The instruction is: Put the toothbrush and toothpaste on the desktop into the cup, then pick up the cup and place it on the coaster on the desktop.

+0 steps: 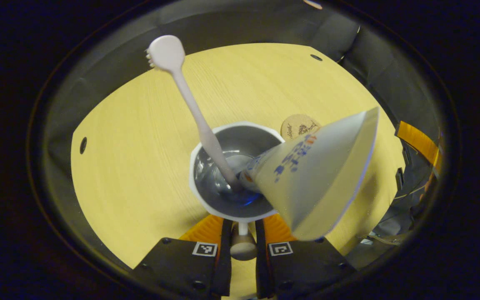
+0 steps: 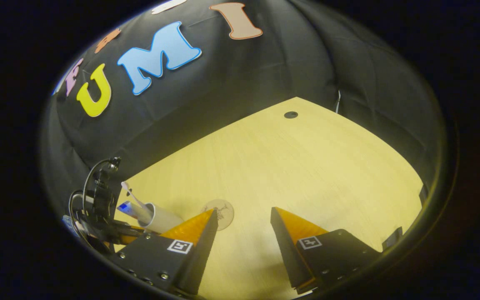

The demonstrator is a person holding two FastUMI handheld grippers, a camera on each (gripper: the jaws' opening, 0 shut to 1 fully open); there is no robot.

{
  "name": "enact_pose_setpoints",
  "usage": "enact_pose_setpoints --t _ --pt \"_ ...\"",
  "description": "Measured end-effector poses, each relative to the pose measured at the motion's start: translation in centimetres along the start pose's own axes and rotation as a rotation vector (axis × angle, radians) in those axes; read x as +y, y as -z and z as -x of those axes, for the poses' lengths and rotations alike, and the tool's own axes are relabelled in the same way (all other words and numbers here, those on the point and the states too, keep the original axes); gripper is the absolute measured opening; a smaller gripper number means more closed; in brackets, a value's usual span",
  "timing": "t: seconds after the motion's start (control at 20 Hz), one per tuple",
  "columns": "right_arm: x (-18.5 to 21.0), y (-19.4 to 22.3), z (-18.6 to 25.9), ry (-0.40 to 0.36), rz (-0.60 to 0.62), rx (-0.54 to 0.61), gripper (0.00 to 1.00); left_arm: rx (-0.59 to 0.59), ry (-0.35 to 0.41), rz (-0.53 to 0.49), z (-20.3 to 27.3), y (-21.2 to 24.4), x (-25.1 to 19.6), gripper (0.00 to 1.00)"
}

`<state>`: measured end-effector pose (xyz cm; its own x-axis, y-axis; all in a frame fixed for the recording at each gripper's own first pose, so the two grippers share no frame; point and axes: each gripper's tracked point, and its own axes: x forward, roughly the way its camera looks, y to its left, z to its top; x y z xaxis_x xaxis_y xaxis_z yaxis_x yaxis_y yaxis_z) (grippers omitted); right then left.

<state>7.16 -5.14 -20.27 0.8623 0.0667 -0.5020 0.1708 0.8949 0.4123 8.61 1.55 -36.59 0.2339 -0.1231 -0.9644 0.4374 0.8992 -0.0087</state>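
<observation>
A: Which step is being shown?

B: The loading looks finished. The toothbrush (image 1: pixel 190 100) and the toothpaste (image 1: pixel 319 171) are both standing in the cup (image 1: pixel 223 204), leaning out over opposite sides of its rim. The carry to the coaster (image 1: pixel 299 126) appears to be in hand; the coaster is lying on the desktop (image 1: pixel 140 146) just beyond the cup.

A: How are the grippers standing?

B: The left gripper (image 1: pixel 243 233) is looking steeply down into the cup, its fingers pressing on the cup's handle from either side. The right gripper (image 2: pixel 242 221) is hanging spread and empty over bare desktop, with the coaster near its fingertips.

A: What is the next move calling for?

B: Probably a level carry, since the tall contents could tip, then centring the cup on the coaster.
</observation>
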Motion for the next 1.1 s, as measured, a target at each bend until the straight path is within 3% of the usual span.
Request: enact_pose_setpoints --t 0.05,0.25,0.3,0.35,0.6,1.1 --pt "0.0 0.1 0.0 -0.002 0.0 0.002 0.77 -0.014 -0.014 0.003 0.1 -0.2 0.2 0.3" --pt "0.1 0.4 0.1 -0.008 0.008 0.01 0.77 -0.024 -0.022 -0.007 0.5 -0.6 -0.2 0.3" --pt "0.0 0.4 0.2 -0.01 0.009 0.01 0.77 -0.029 -0.022 -0.014 0.6 -0.9 -0.5 0.35" --pt "-0.1 0.4 0.2 -0.011 0.009 0.01 0.77 -0.035 -0.023 -0.022 0.7 -1.2 -0.7 0.3" --pt "-0.9 0.1 0.9 -0.008 0.002 0.007 0.77 -0.049 -0.013 -0.067 1.0 -2.5 -2.8 0.3" --pt "-5.6 -0.7 2.4 0.044 -0.063 -0.007 0.77 -0.047 0.019 -0.153 -0.7 -5.8 -7.7 0.3"
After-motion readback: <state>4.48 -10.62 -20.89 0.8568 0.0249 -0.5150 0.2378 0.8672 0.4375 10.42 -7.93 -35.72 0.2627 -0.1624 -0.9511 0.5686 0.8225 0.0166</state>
